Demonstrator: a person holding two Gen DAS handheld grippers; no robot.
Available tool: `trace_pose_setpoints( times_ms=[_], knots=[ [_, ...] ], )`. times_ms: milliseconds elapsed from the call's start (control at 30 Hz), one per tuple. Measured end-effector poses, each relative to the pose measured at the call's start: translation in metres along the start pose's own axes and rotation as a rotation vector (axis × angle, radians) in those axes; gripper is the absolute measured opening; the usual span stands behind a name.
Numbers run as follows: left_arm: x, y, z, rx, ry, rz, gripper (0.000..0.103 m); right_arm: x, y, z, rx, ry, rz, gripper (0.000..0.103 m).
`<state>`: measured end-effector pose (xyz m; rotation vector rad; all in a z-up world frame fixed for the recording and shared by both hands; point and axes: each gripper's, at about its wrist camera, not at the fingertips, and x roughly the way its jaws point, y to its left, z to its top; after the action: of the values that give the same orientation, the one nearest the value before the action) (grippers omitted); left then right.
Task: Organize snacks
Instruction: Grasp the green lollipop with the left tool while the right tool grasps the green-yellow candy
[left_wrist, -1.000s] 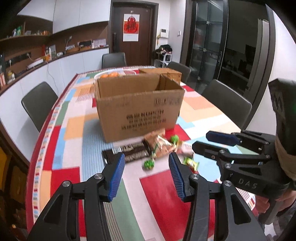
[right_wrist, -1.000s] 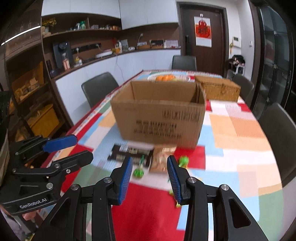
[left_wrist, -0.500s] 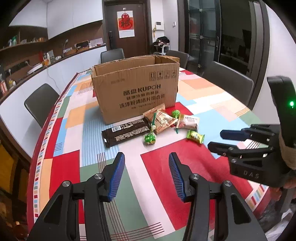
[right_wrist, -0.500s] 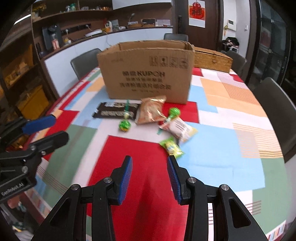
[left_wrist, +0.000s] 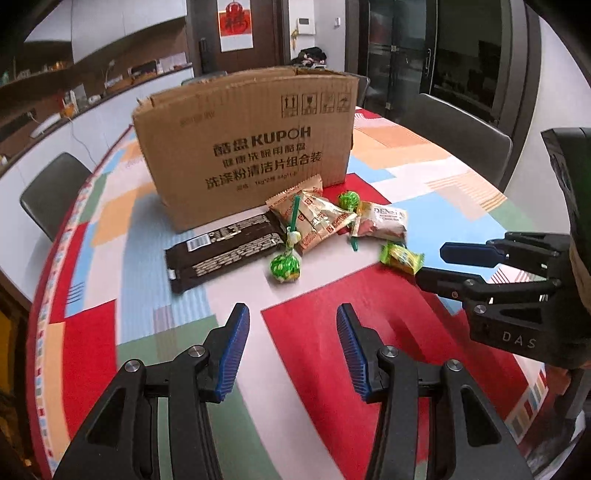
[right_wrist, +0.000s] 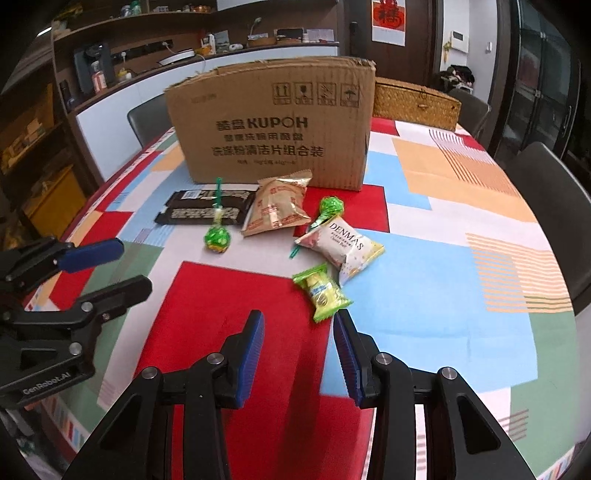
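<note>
**Six loose snacks, two empty grippers, and a tall box wall**

We hold both grippers low over the table (right_wrist: 424, 314), neither on anything. Our left gripper (left_wrist: 291, 347) has its fingers spread wide with nothing between them, and our right gripper (right_wrist: 299, 350) is likewise parted and empty, its right finger just beside the small green packet (right_wrist: 321, 291).

The snacks lie in a loose cluster in front of the cardboard box (right_wrist: 273, 122): a dark chocolate bar (left_wrist: 225, 247) to the left, a tan pouch (right_wrist: 277, 206) leaning near the box face, a white Denmas bag (right_wrist: 341, 245), and two green lollipops (right_wrist: 218, 236) (right_wrist: 330, 206) with thin sticks.

We judge the green packet to be the likely first pick for the right side. The risks as we see them:

- The packet is flat and glossy, so the fingers could skid it across the cloth rather than close on it.
- One lollipop's stick lies over the tan pouch in the left view; lifting either may drag the other.
- The box's open top is hidden from both cameras (we cannot tell what is inside), and its near wall stands tall, so a low carry could strike the rim.
- Both grippers sit near each other and could collide over the same pile.
</note>
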<state>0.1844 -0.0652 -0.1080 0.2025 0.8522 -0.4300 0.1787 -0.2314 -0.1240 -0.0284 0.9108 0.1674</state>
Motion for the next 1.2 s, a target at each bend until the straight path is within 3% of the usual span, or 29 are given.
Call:
trace_pose_setpoints(
  times_ms=[400, 667, 867, 1200],
  knots=[
    [0.050, 0.012, 0.026, -0.043, 0.042, -0.038, 0.047, 0.040, -0.020, 0.012, 0.086, 0.062, 0.039, 0.040],
    [0.075, 0.018, 0.032, -0.070, 0.075, -0.058, 0.037, 0.049, -0.012, 0.016, 0.075, 0.063, 0.062, 0.039],
    [0.084, 0.016, 0.035, -0.071, 0.087, -0.069, 0.026, 0.054, -0.013, 0.020, 0.061, 0.067, 0.064, 0.038],
    [0.074, 0.020, 0.032, -0.092, 0.084, -0.090, 0.025, 0.057, -0.014, 0.028, 0.077, 0.075, 0.080, 0.037]
  ],
)
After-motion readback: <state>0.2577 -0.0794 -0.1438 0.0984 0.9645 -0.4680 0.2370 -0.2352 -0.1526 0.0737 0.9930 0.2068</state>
